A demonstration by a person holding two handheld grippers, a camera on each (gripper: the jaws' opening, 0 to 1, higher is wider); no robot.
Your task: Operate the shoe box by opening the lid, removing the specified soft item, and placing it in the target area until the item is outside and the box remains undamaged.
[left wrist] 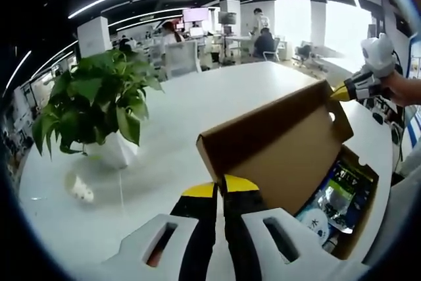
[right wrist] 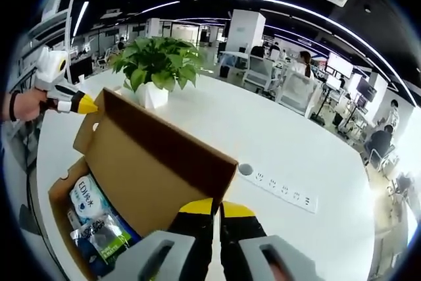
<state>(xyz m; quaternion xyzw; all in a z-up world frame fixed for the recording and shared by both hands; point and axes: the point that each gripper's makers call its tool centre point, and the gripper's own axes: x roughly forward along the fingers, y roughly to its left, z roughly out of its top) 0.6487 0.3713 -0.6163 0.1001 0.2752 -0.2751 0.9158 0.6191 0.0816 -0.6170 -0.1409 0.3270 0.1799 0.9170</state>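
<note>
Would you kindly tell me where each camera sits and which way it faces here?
Left gripper view: rides the left tongs, shut at one corner of the raised lid, facing the potted plant; the right tongs and a hand enter from the right.
Right gripper view: rides the right tongs, shut at the opposite corner, facing the power strip.
Shared: the open shoe box, packets, plant.

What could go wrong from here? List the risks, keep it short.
1. The left gripper and right gripper pinch opposite corners of the raised lid; uneven pulling may crease or tear the cardboard.
2. Swinging the lid further back could knock the potted plant behind it.
</note>
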